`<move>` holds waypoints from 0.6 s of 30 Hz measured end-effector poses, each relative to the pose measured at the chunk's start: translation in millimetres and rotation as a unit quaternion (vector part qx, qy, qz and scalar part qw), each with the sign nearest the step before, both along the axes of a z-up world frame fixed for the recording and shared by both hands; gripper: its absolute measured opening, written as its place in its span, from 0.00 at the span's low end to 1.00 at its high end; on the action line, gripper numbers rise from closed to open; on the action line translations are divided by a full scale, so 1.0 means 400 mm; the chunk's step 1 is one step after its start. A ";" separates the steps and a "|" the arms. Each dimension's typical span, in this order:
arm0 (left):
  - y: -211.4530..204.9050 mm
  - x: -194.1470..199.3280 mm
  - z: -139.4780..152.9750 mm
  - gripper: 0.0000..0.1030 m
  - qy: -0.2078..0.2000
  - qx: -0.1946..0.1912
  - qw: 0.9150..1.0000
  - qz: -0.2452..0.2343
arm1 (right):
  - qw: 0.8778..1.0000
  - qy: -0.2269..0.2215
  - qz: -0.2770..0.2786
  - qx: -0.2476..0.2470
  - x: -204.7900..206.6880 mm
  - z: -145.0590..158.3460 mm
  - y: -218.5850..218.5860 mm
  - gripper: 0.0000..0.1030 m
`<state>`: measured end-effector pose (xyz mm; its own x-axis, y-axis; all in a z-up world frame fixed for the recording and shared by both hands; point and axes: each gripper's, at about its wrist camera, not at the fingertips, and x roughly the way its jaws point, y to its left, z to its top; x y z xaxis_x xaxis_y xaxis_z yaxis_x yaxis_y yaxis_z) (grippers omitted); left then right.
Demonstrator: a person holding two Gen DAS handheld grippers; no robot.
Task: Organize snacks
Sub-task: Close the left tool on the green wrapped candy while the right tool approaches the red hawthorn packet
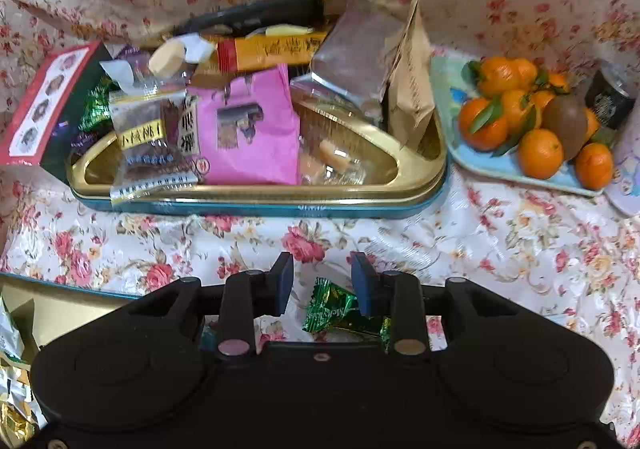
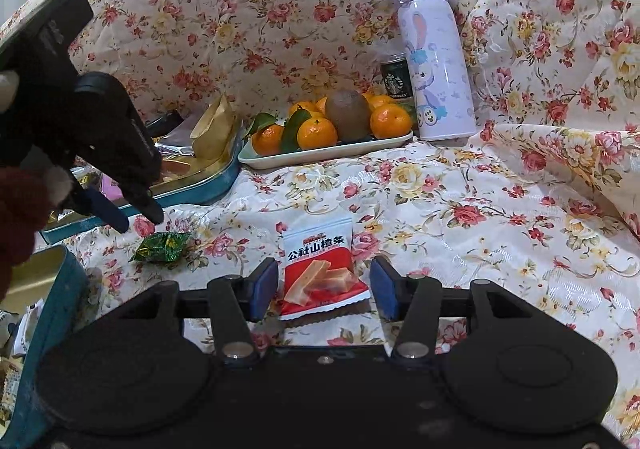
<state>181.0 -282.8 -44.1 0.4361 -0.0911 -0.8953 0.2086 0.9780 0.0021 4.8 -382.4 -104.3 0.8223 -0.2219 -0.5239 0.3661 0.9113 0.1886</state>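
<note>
Everywhere, floral cloth (image 2: pixel 460 209) drapes the surface and the backdrop behind.

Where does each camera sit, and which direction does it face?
Left wrist: on the left hand-held gripper, facing down at a green candy and snack tin.
Right wrist: on the right hand-held gripper, facing a red snack packet; a sleeve shows.
Shared: candy, tin, fruit tray.

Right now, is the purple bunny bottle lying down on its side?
No, the purple bunny bottle stands upright on the flowery cloth, right behind the tray of oranges.
</note>
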 end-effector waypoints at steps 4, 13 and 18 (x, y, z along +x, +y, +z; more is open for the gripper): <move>0.002 0.005 -0.021 0.41 0.022 0.016 1.000 0.000 | 1.000 -0.001 -0.001 0.000 -0.001 0.000 0.000 0.52; 0.016 -0.056 -0.014 0.41 0.049 0.009 0.998 -0.037 | 1.000 -0.001 -0.001 0.000 -0.001 0.001 -0.001 0.52; 0.009 -0.100 -0.016 0.41 0.048 0.025 0.997 -0.062 | 1.000 -0.001 -0.002 0.000 -0.001 0.001 -0.001 0.51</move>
